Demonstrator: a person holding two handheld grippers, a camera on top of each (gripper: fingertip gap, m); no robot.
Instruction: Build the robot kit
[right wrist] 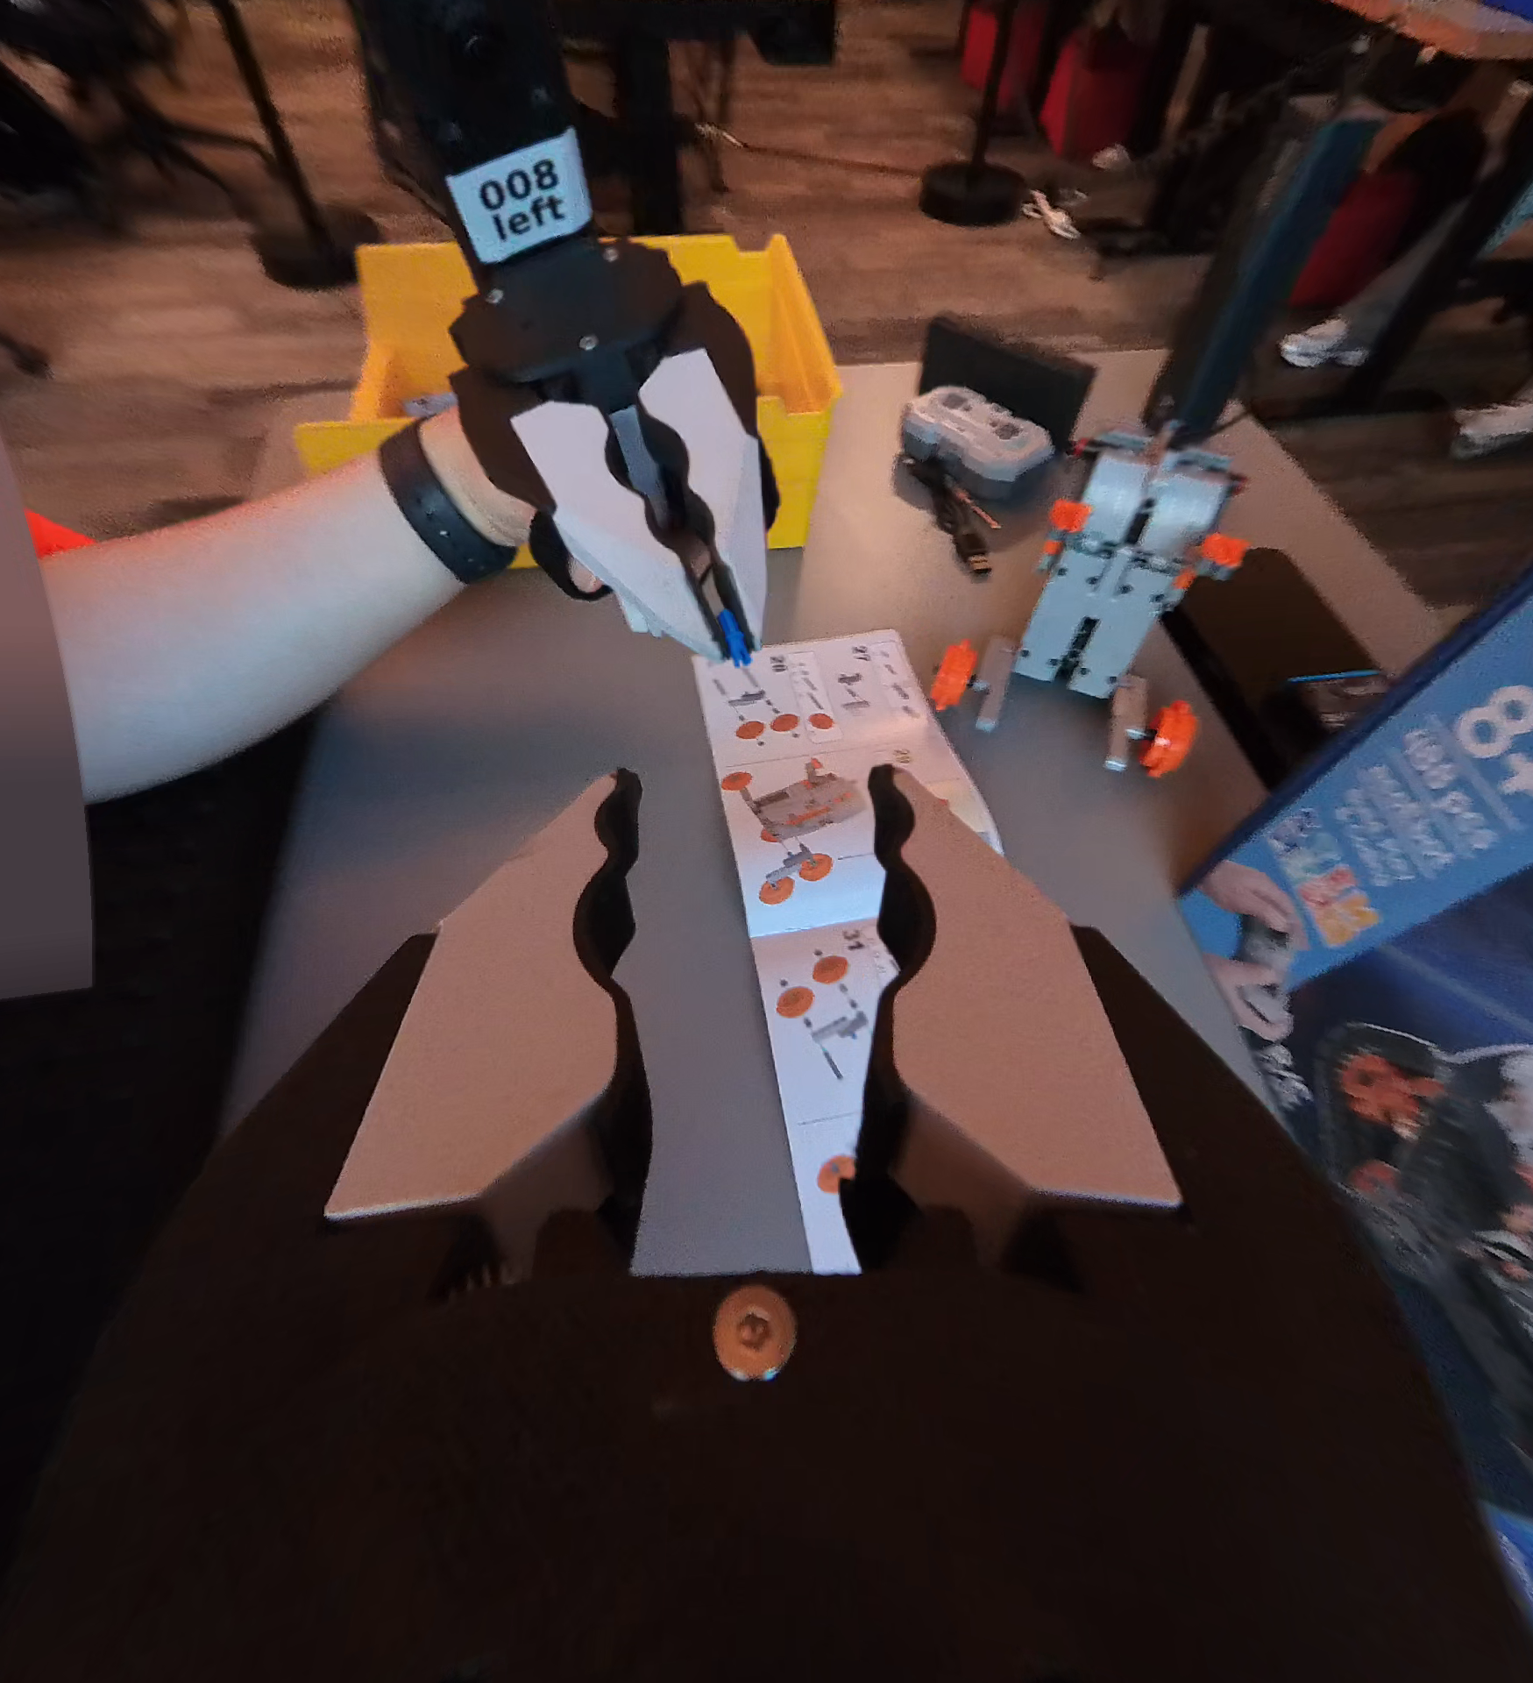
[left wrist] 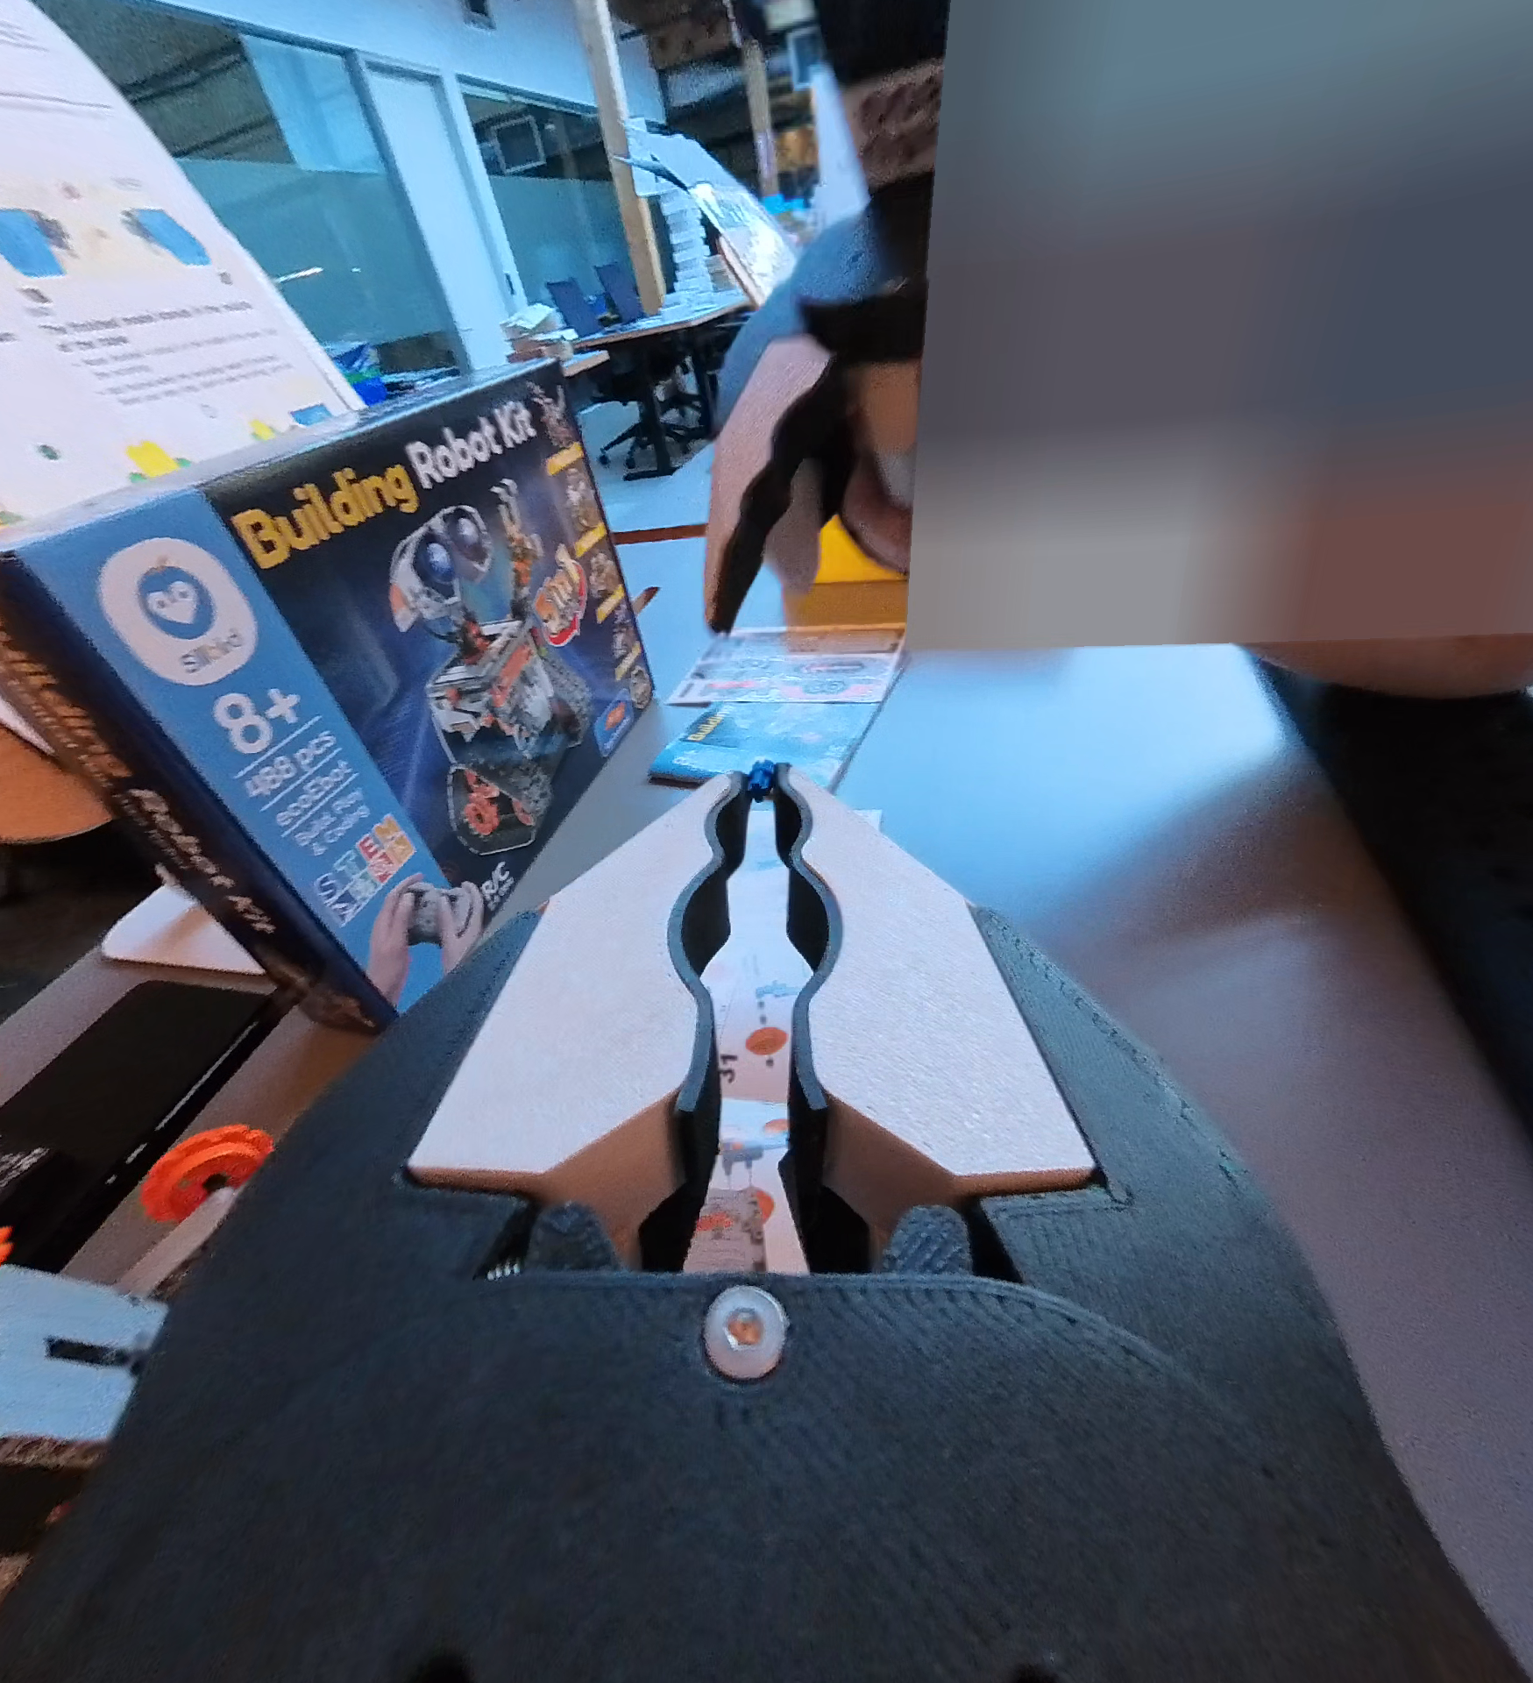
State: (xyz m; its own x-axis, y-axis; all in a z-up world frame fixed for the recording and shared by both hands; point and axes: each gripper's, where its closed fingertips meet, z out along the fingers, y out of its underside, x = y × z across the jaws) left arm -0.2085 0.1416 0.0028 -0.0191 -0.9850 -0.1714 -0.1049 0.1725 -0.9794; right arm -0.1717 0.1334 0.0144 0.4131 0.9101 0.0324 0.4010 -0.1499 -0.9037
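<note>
My left tongs (left wrist: 761,781): clenched at the very tips on a small blue peg (left wrist: 760,780), held in the air above the far end of the instruction sheet (right wrist: 844,820).
My right tongs (right wrist: 749,788): released, fingers spread wide with nothing between them, over the near part of the sheet.
Hard to make out: the peg's exact shape; most of it is buried between the tips.
Cut off: the kit box (right wrist: 1418,956) runs out of the right wrist view at the table's right edge.
Table (right wrist: 489,729): grey; a partly built grey model with orange wheels (right wrist: 1108,592) stands beside the sheet.
Yellow bin (right wrist: 790,364): at the table's far edge, behind my left tongs; its contents are hidden.
</note>
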